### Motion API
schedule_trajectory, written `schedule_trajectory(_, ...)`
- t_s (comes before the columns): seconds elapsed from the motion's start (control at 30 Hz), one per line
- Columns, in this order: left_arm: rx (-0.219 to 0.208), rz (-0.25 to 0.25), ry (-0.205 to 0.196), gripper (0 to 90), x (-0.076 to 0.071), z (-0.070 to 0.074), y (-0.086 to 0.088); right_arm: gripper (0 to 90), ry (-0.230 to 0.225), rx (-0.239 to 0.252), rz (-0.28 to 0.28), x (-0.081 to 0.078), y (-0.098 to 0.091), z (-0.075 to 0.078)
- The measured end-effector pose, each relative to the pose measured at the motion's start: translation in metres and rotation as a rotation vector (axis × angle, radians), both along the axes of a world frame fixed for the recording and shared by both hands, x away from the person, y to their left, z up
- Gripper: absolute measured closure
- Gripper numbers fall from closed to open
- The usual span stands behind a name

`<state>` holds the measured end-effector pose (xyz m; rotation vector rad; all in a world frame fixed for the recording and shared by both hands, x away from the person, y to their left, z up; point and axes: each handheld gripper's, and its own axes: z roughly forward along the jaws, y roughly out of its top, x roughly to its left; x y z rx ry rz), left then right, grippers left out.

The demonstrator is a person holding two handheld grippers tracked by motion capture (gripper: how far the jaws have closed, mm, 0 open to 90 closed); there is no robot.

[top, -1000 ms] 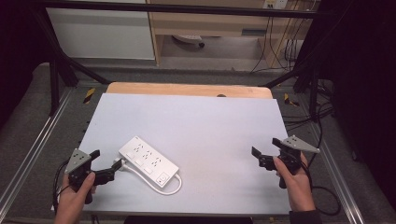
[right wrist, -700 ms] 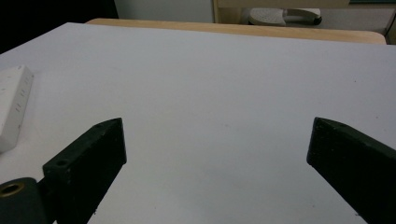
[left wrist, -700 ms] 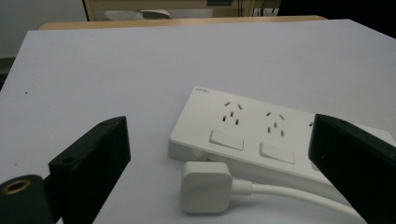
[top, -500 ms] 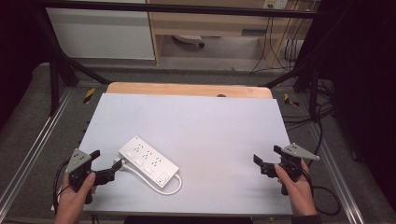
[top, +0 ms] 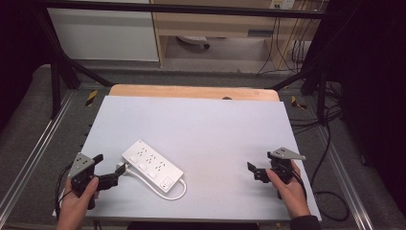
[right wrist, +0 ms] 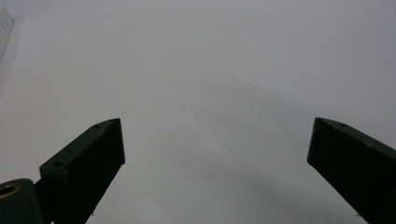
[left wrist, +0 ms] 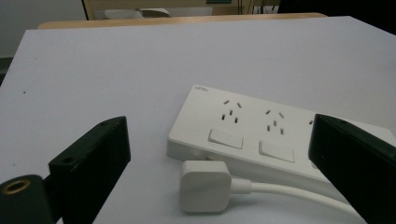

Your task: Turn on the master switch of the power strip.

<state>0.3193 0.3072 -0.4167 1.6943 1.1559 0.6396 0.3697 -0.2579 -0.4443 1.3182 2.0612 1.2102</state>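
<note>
White plastic is what my left gripper [top: 116, 173] faces: a power strip [top: 152, 166] lying flat on the pale table [top: 201, 129], just ahead of the jaws and slightly to their right. My left jaws stand wide apart and grasp nothing. In the left gripper view the strip's white plug [left wrist: 204, 185] sits between the two jaws, close in, flat on the table and just beside the strip's near edge, with its white cord [left wrist: 289, 193] running off toward the right jaw.

From the high view the strip's long axis runs diagonally, one end near my left gripper's tips and farther up the table, the other end pointing down toward the near edge and toward my right gripper [top: 256, 172]. Its top shows rows of socket holes and square rocker switches; the cord loops around its near end.

My right gripper sits well apart from the strip, jaws spread wide over bare table, gripping nothing.
</note>
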Motion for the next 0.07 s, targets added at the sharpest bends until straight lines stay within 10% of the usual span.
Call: schedule_trajectory(0.07, 0.002, -0.001, 0.000, 5.5, 0.0001, 0.0000, -0.0001, 4.5, 0.013, -0.033, 0.005, 0.0062, 0.0049, -0.0052)
